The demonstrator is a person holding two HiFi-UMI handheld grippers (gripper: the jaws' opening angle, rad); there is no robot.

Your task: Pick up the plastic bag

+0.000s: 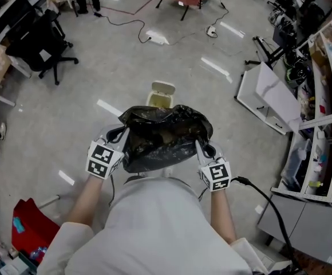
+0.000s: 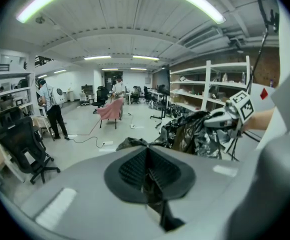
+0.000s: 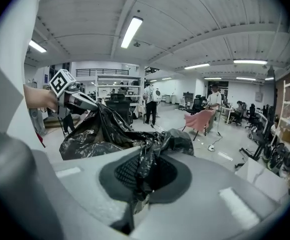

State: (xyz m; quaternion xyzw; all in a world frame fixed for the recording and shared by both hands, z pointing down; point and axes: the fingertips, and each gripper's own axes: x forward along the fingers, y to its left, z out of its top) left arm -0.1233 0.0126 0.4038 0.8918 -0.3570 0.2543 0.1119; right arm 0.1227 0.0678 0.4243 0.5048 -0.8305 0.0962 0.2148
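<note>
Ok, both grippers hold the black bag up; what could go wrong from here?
The left gripper and right gripper each pinch only a thin fold of the black bag; the film may slip out or tear. The bag hangs stretched between them, so moving the grippers apart could rip its rim.

White shirt [image 1: 154, 222]; left claw [image 1: 122, 133] and right claw [image 1: 204, 148] bear black-and-white square markers

Two grippers are appearing, left gripper [image 1: 121, 135] and right gripper [image 1: 202, 148]; one plastic bag [image 1: 163, 137], one lidded bin [image 1: 161, 94] and one office chair [image 1: 42, 46] are showing.
</note>
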